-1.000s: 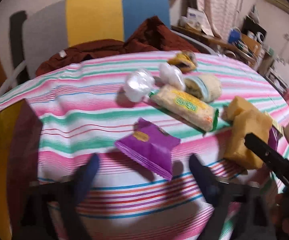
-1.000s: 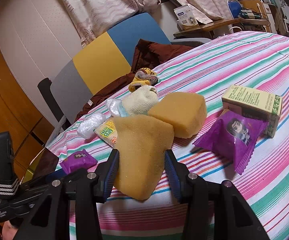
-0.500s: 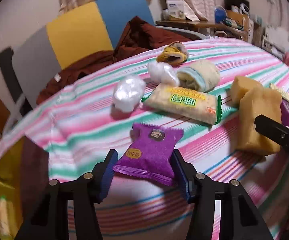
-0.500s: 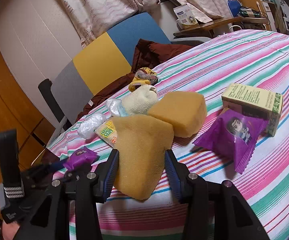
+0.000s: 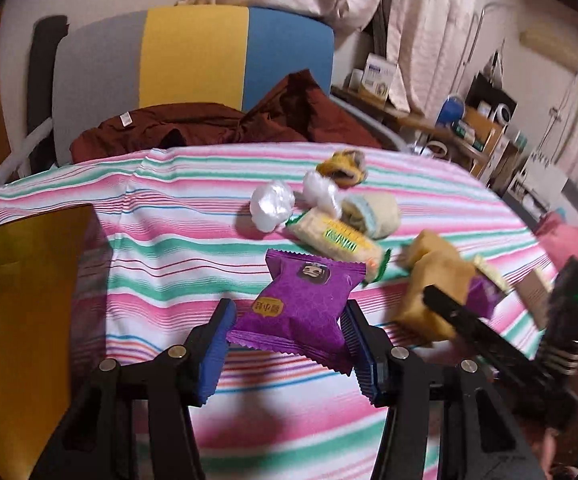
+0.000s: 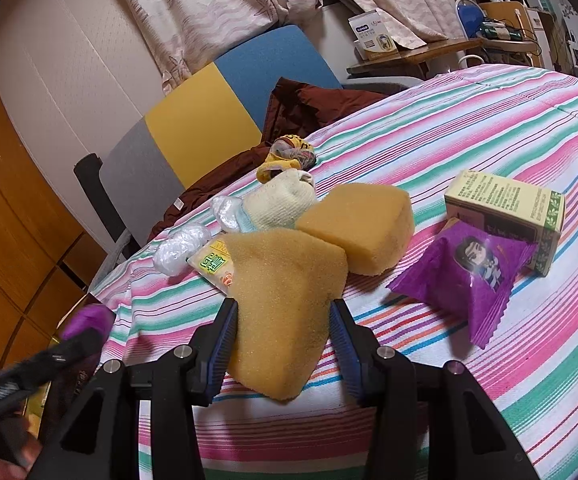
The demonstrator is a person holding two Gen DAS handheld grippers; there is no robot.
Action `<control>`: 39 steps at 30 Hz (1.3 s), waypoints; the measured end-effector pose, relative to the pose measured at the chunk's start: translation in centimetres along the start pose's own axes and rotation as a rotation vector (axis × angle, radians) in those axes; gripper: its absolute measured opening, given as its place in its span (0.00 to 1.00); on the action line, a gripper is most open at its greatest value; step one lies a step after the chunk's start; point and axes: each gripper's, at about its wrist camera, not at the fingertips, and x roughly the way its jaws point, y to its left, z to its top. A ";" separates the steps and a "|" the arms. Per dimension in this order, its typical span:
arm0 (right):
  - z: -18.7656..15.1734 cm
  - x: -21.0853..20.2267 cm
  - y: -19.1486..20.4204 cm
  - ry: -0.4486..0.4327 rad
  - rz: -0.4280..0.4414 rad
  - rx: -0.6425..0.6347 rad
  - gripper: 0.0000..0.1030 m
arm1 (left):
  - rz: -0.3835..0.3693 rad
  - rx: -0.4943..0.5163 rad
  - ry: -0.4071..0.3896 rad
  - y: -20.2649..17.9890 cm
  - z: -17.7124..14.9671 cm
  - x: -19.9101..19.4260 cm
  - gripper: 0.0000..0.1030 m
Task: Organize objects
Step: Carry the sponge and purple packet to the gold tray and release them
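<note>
My left gripper [image 5: 289, 334] is shut on a purple snack packet [image 5: 303, 306] and holds it above the striped tablecloth [image 5: 177, 240]. My right gripper [image 6: 283, 338] is shut on a yellow sponge [image 6: 281, 300], lifted a little at the table's near edge. A second sponge [image 6: 363, 226], another purple packet [image 6: 471, 276] and a green-and-cream box [image 6: 507, 210] lie to its right. A yellow-green snack bar [image 5: 339, 238], two clear plastic wads [image 5: 271, 206], a rolled cream sock [image 5: 375, 212] and a yellow sock [image 5: 343, 168] lie further back.
A yellow bag or box [image 5: 21, 300] stands open at the left edge of the table. A chair [image 5: 193, 60] with grey, yellow and blue panels and a dark red garment [image 5: 225, 124] stands behind the table. Cluttered shelves [image 5: 477, 120] stand at the far right.
My left gripper has closed on the purple packet and lifted it off the cloth, moving left toward the yellow bag. My right gripper keeps its hold on the sponge and has hardly moved.
</note>
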 end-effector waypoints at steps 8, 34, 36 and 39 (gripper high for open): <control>0.1 0.1 0.4 0.002 -0.023 -0.022 0.45 | 0.005 -0.059 -0.049 3.1 -1.2 -4.2 0.53; 0.2 -2.0 6.4 -0.004 -0.021 -0.079 0.43 | 0.315 -0.364 0.018 21.6 -7.8 -10.5 0.54; 0.2 -2.6 7.9 -0.012 0.023 -0.095 0.43 | 0.332 -0.373 0.024 22.3 -8.1 -10.5 0.54; 0.3 -3.4 10.5 -0.015 0.084 -0.132 0.43 | 0.347 -0.378 0.037 23.0 -8.4 -10.5 0.54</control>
